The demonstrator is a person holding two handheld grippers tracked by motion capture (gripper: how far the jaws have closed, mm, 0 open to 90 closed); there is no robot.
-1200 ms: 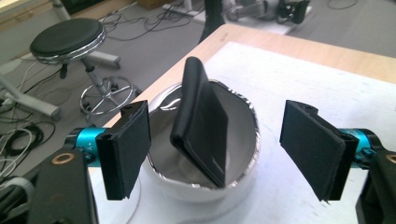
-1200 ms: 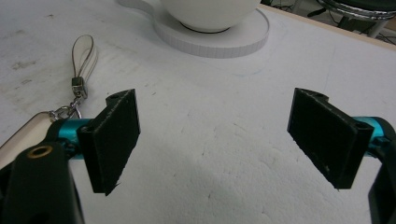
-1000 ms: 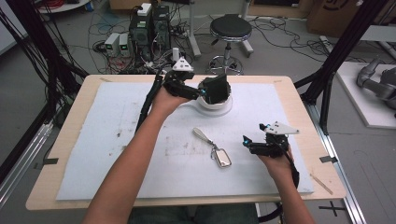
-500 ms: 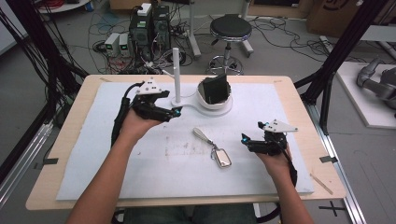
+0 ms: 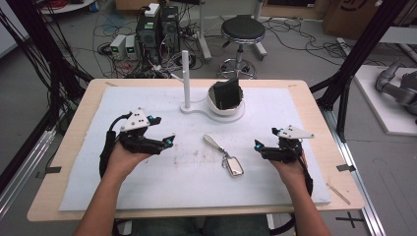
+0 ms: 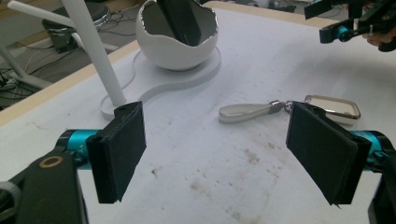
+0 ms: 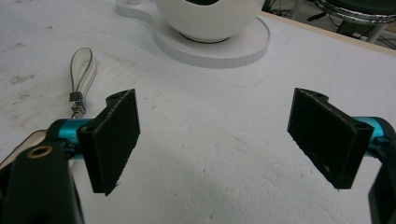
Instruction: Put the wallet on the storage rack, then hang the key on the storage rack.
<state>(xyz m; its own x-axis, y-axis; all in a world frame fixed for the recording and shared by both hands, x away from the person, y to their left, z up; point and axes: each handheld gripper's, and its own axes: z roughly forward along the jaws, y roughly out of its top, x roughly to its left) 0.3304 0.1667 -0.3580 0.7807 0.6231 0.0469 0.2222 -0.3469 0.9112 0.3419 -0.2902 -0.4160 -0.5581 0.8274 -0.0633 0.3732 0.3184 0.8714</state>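
Note:
A silver key fob (image 5: 233, 166) on a white strap (image 5: 212, 142) lies flat on the white mat, midway between my two grippers. My left gripper (image 5: 164, 142) hovers open to the left of it, nothing between its jaws. In the left gripper view the key fob (image 6: 332, 106) and strap (image 6: 245, 112) lie just beyond the open left gripper (image 6: 219, 144). My right gripper (image 5: 258, 146) stands open to the right of the fob, also with nothing held. In the right gripper view the strap (image 7: 83, 70) lies past the left jaw of the right gripper (image 7: 217, 140).
A white stand sits at the back middle: a thin upright post (image 5: 186, 78) and an egg-shaped bowl (image 5: 223, 109) holding a black box-like object (image 5: 227, 93). Table edges run left and right; a stool (image 5: 242, 29) and cables are on the floor beyond.
My left gripper has drawn away from the bowl, back toward the near left, leaving the black object in the bowl. The right gripper and the key fob have stayed put.

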